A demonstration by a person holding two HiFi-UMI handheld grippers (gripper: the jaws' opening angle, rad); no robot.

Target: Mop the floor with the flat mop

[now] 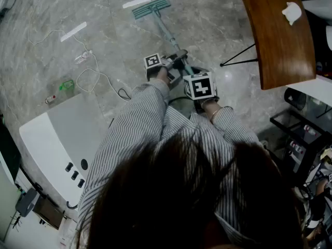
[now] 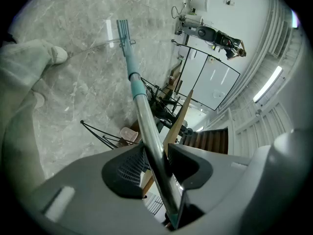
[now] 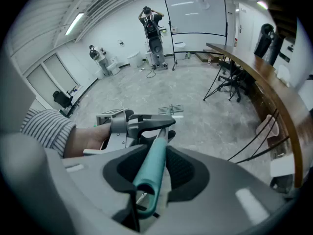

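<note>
Out on the grey marble floor, the teal flat mop head lies flat; left tongs clamp its silver metal shaft, right tongs grip its teal handle end.

No readable text, brand or number anywhere; left marker cube and right marker cube carry only black-and-white square patterns, no letters.

Teal flat mop: rectangular head lies flat on grey marbled floor, upper centre of frame; silver pole slants down-right toward frame centre; teal grip raised.
</note>
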